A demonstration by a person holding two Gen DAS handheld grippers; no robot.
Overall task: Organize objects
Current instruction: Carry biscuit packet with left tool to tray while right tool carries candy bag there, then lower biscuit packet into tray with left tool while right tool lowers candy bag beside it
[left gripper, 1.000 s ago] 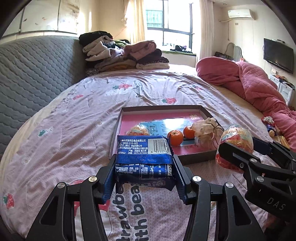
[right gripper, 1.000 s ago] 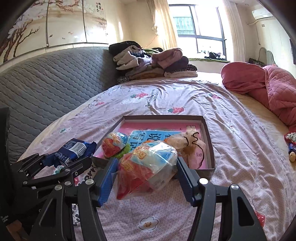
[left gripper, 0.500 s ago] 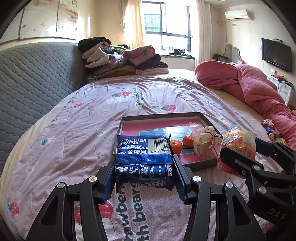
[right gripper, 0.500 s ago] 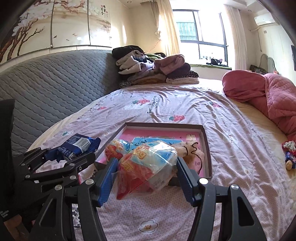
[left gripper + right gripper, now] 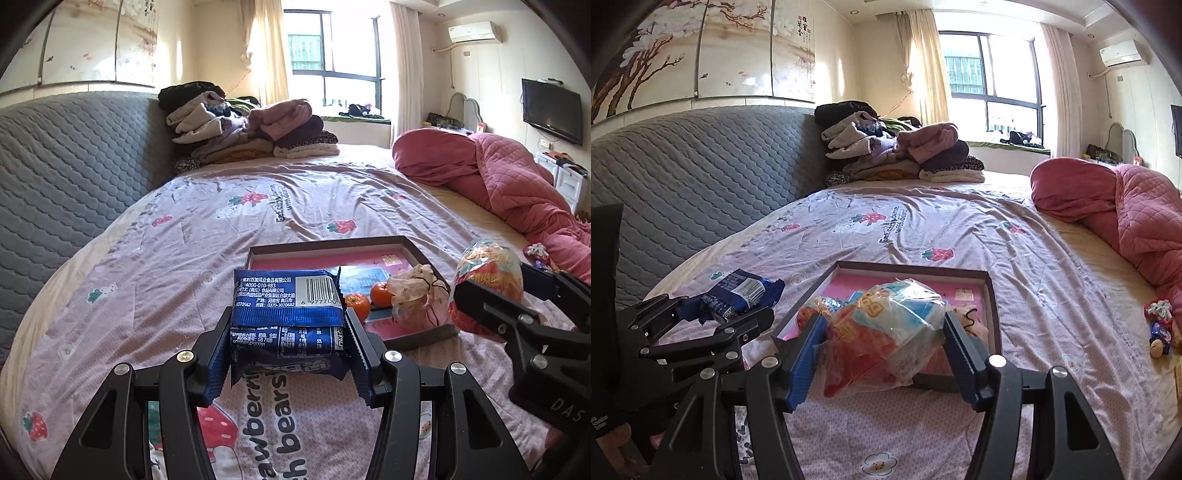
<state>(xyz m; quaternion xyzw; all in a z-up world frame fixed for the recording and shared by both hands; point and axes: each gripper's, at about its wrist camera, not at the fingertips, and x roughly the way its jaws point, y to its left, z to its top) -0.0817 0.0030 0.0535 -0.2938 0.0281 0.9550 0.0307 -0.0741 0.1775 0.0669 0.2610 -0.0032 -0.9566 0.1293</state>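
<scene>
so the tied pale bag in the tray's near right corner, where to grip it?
Probably at the cinched neck of the tied pale bag, coming from above. The black tie gathers it there; the body looks soft and sits against the tray rim, with the oranges close on its left.

A wide bed (image 5: 303,206) fills the room, covered by a lilac sheet printed with strawberries and bears. A grey quilted headboard (image 5: 74,162) runs along the left, under painted blossom panels (image 5: 701,55). Folded clothes (image 5: 243,129) are stacked at the far corner. Sun pours through a curtained window (image 5: 993,74). A pink quilt (image 5: 509,184) is heaped at right, below a wall television (image 5: 552,110) and an air conditioner (image 5: 474,31)
</scene>
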